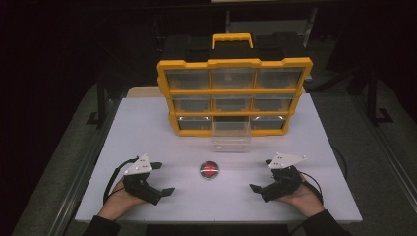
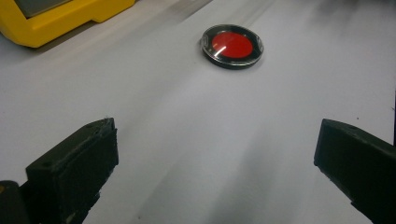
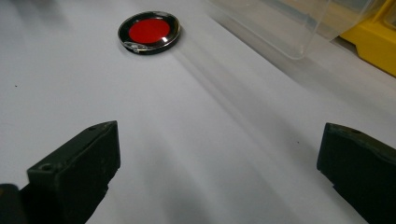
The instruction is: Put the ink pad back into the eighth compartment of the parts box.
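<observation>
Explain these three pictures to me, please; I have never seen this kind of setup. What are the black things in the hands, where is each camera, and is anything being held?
No robot here: a person holds a hand-operated two-jaw gripper in each hand. The high view looks down on the white table, with the left gripper and right gripper resting near its front edge. The other two pictures come from cameras riding on each gripper, looking out between its own black jaws. Both grippers are open and hold nothing. Between them lies a small round red disc in a black rim. Behind it stands a yellow drawer organizer, with one clear drawer in its bottom row pulled out.
</observation>
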Tool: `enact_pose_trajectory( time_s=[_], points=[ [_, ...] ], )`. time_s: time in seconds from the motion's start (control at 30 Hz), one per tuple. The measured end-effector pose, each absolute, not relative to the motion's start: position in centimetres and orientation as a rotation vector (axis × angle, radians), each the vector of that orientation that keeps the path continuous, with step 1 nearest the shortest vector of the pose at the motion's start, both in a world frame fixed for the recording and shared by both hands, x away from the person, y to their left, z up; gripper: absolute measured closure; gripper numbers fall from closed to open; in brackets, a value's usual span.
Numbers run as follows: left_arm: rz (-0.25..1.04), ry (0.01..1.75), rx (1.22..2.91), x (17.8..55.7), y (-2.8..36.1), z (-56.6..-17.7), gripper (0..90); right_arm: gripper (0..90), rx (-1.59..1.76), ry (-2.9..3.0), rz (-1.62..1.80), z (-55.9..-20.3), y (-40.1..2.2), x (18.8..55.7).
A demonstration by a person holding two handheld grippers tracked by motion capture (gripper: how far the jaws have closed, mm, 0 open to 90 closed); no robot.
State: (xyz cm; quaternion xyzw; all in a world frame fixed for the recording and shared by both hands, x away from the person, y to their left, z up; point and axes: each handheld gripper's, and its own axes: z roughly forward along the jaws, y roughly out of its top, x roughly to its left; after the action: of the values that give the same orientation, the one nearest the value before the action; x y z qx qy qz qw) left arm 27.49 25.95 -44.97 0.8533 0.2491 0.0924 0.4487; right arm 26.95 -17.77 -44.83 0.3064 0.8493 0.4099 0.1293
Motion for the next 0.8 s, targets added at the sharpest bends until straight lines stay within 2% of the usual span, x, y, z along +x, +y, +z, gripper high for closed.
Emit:
enact_pose_trajectory(
  time_s=[0.8],
  points=[
    [0.202,0.593,2.098,28.6,25.0,-44.1,0.0,0.0,0.887,2.446,1.221,-44.6,-17.8,26.8]
  ],
)
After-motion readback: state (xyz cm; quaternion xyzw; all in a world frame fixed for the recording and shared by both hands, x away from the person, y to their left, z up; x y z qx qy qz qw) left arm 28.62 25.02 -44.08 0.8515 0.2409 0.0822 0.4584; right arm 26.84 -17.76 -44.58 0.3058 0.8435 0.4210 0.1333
